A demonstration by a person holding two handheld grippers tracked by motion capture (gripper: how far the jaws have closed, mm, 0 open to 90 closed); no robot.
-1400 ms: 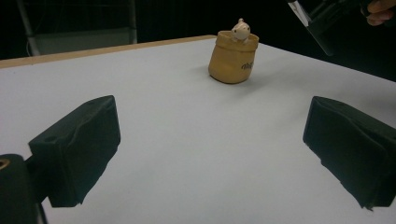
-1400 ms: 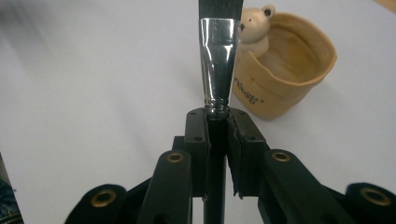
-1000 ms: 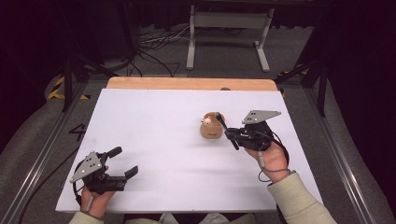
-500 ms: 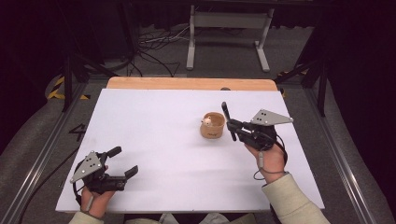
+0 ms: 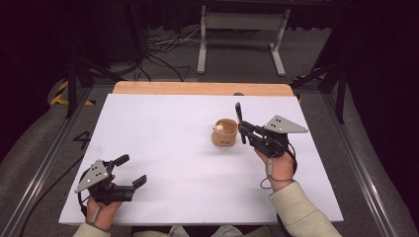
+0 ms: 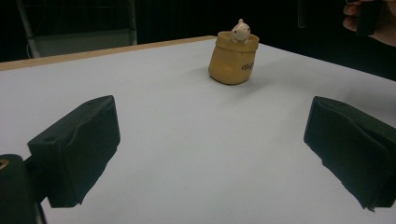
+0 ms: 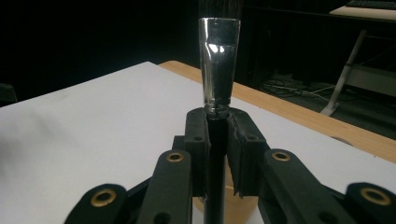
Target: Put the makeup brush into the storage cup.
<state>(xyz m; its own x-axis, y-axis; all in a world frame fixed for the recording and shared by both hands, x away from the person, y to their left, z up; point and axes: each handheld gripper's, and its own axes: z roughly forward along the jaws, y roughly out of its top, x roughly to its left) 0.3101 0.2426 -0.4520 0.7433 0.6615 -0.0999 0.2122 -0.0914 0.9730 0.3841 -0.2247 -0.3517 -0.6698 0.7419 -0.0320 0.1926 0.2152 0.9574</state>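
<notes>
The counter (image 5: pixel 163 148) has a plain white top with a light wooden strip along its far edge. The sack-shaped pot (image 6: pixel 232 63) is mustard yellow with small dark lettering on its side, and a cream-white figure (image 6: pixel 240 31) peeks from its mouth. The brush (image 7: pixel 218 70) has a black handle, a shiny silver ferrule and dark bristles. Both tools, left tool (image 5: pixel 129 171) and right tool (image 5: pixel 240 127), are black with grey plates; brass-coloured rings dot the right one.

Your brush (image 7: pixel 218 60) stands upright, its black handle clamped low, its shiny metal ferrule and dark bristles pointing up. It rises just right of the pot (image 5: pixel 225 132). That pot is a small tan sack shape, upright, with dark lettering on its side and a pale little figure (image 6: pixel 240 31) peeking over its rim.
</notes>
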